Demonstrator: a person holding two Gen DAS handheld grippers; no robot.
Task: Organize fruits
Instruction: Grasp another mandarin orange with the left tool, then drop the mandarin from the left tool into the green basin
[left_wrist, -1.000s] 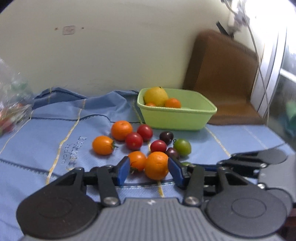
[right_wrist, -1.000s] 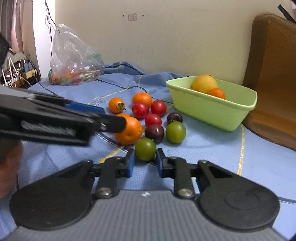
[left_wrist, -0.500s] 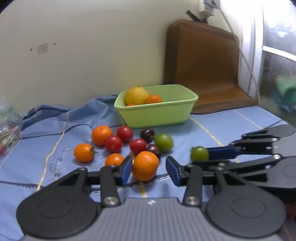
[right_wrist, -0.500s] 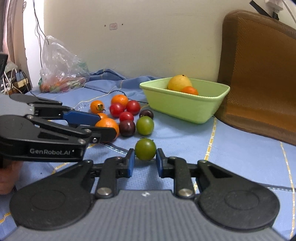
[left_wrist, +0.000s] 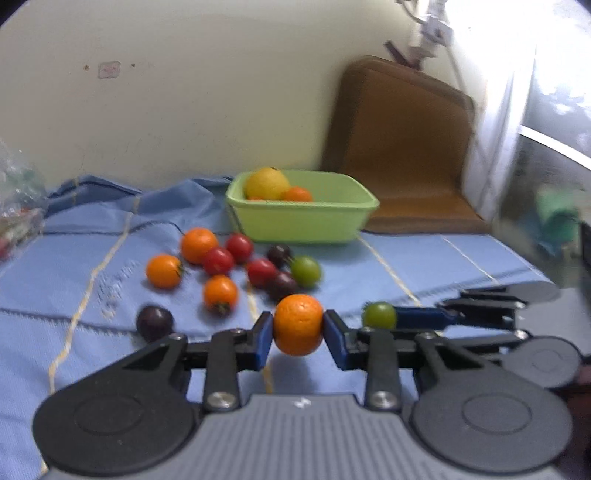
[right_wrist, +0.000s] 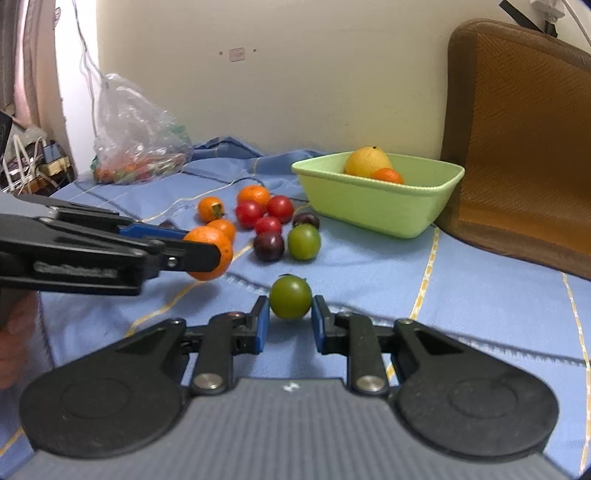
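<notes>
My left gripper (left_wrist: 298, 326) pinches a mandarin orange (left_wrist: 297, 317) between its blue pads, its jaws closing, and the fruit hangs just above the blue cloth (left_wrist: 424, 266). From the right wrist view the same orange (right_wrist: 218, 236) shows at the left gripper's tip (right_wrist: 207, 254). Between the pads of my right gripper (right_wrist: 290, 309) sits a green tomato (right_wrist: 290, 297), gripped and clear of the pile; it shows again in the left wrist view as a green tomato (left_wrist: 379, 315). A light green basin (right_wrist: 369, 206) behind holds a yellow fruit (right_wrist: 367, 161) and a small orange (right_wrist: 387, 175).
Several loose red, orange, dark purple and green tomatoes (left_wrist: 221, 260) lie on the cloth in front of the basin. A clear plastic bag (right_wrist: 136, 147) of produce sits at the far left. A brown cushion (right_wrist: 517, 129) leans on the wall right of the basin. A hand (right_wrist: 14, 343) shows at the left edge.
The left jaws closed onto the orange and raised it off the cloth. The right gripper carried the green tomato away from the pile, toward the right.
</notes>
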